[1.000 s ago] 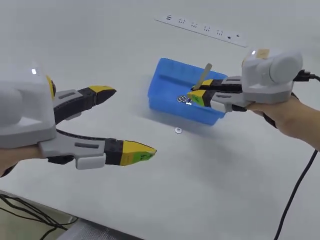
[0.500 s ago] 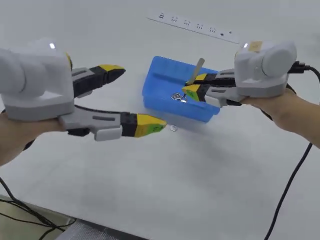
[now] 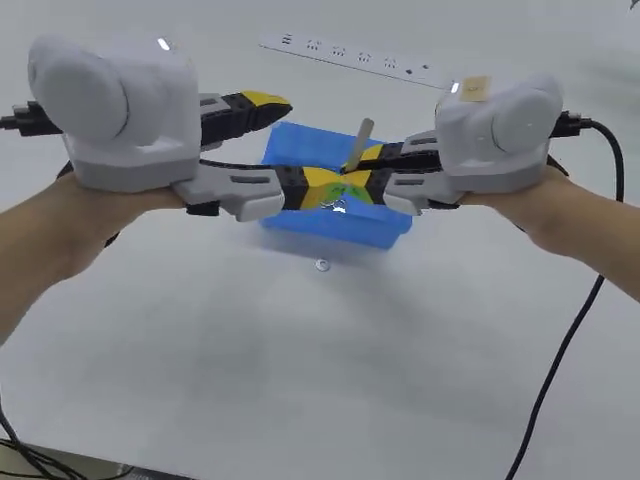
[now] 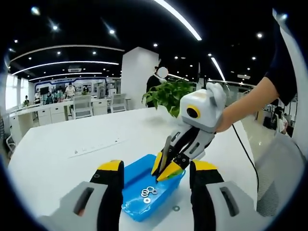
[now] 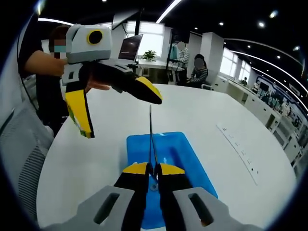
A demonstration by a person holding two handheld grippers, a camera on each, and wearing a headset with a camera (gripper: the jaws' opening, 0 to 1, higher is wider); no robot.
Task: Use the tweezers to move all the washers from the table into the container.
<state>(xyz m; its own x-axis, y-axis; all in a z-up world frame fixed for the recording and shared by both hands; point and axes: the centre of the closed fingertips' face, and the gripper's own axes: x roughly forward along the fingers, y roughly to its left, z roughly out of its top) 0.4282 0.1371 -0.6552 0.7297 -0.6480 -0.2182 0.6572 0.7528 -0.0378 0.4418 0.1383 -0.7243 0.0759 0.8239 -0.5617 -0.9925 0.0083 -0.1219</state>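
The blue container (image 3: 330,222) stands mid-table with several washers (image 4: 148,192) lying inside it. One washer (image 3: 321,265) rests on the white table just in front of it, also seen as a washer (image 4: 176,208) in the left gripper view. My right gripper (image 3: 362,175) hovers over the container, shut on the metal tweezers (image 3: 358,142), whose blades (image 5: 150,130) run forward from my right gripper (image 5: 154,169). My left gripper (image 3: 295,140) is open and holds nothing. Its lower fingertip (image 3: 322,180) is close to the right gripper's tips. My left gripper (image 4: 158,168) frames the container (image 4: 137,195).
A white power strip (image 3: 345,56) lies at the table's far side, behind the container. A black cable (image 3: 570,330) trails from the right gripper across the table's right part. Bare white table (image 3: 300,380) stretches in front. Desks, chairs and people stand in the room beyond.
My left gripper has risen and swung right, from the near left to the container, close to the right gripper. The right gripper stays over the container, still holding the tweezers.
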